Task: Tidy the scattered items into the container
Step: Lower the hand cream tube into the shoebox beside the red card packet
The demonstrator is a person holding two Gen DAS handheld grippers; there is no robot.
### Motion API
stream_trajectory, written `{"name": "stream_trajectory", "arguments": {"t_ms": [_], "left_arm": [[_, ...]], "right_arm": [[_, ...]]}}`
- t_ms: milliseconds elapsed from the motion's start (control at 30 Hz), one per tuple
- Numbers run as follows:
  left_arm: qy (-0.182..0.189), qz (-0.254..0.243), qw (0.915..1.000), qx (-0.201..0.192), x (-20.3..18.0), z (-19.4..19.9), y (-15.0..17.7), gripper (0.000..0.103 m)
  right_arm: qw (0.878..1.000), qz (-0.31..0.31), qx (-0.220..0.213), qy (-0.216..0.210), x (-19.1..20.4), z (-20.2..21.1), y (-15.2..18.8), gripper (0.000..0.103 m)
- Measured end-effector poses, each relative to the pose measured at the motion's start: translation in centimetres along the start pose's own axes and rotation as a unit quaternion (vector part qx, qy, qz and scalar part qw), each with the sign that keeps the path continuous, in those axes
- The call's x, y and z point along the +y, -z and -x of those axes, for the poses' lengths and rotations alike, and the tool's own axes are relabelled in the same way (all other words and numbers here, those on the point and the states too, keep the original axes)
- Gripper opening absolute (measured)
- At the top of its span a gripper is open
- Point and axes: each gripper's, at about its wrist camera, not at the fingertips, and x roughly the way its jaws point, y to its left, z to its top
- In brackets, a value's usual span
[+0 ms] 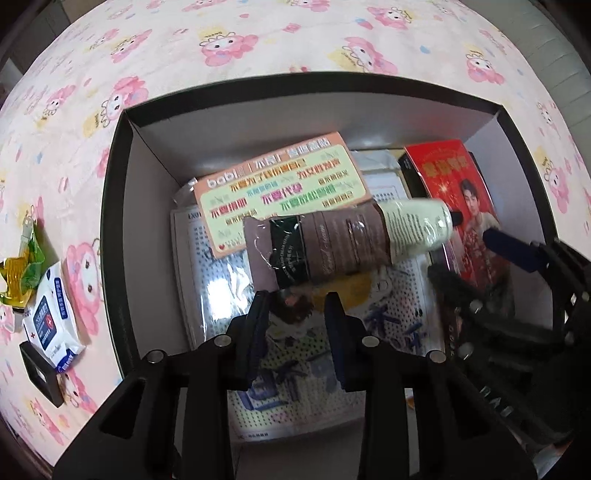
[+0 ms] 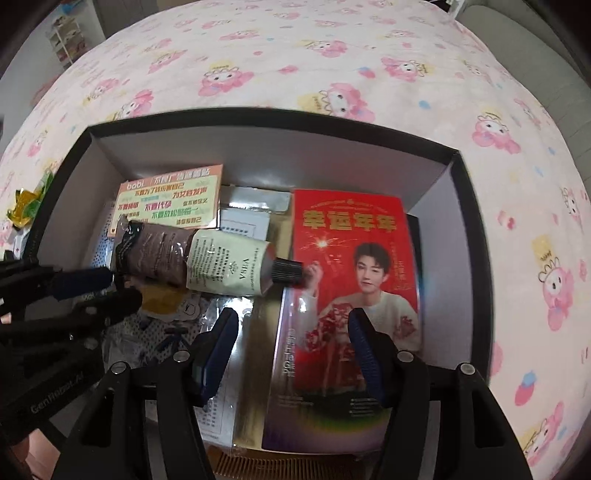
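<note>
A black box with grey inner walls point(image 1: 155, 177) point(image 2: 436, 173) sits on the pink cartoon bedsheet. Inside lie a brown and cream hand cream tube point(image 1: 347, 243) point(image 2: 207, 258), an orange sticker card point(image 1: 280, 184) point(image 2: 166, 199), a red card with a man's portrait point(image 1: 465, 199) point(image 2: 354, 273) and flat packets. My left gripper point(image 1: 299, 299) is open just below the tube, holding nothing. My right gripper point(image 2: 291, 321) is open over the red card, empty. A wet wipe pack point(image 1: 50, 314) and a green-yellow wrapper point(image 1: 22, 269) lie on the sheet left of the box.
A small black box point(image 1: 40, 373) lies by the wipes. The right gripper shows in the left wrist view point(image 1: 517, 254), and the left gripper in the right wrist view point(image 2: 99, 288). A shelf rack point(image 2: 66, 33) stands beyond the bed.
</note>
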Motion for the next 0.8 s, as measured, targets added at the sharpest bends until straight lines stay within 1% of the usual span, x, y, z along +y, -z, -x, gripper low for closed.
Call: {"name": "stream_trajectory", "arguments": {"t_ms": [167,300,400,533,667,800], "left_arm": [[0.001,0.001,1.0,-0.003,0.2,0.2,-1.3,0.031],[-0.004,0.001,1.0,-0.006,0.1,0.5,-2.2,0.031],[0.001,0.004,1.0,-0.008,0.1,0.9,-2.8,0.031],[0.008,0.012,0.9998,-0.012,0.3,1.4,-3.8,0.031],[0.014,0.018,0.9996,-0.015,0.3,1.7,-4.7,0.031],[0.023,0.023,0.9993,-0.02,0.4,2.1,-5.8,0.031]], "right_arm": [[1.0,0.006,0.016,-0.006,0.6,-0.8,-0.4,0.059],[1.0,0.006,0.016,-0.013,0.7,-0.4,-0.6,0.059],[1.0,0.003,0.019,-0.013,0.6,-0.2,-0.8,0.059],[0.999,-0.003,0.021,-0.024,0.3,0.1,-1.3,0.059],[1.0,0.0,0.02,-0.01,0.3,0.0,-2.3,0.061],[1.0,-0.013,0.02,-0.015,0.2,-0.8,-3.0,0.061]]}}
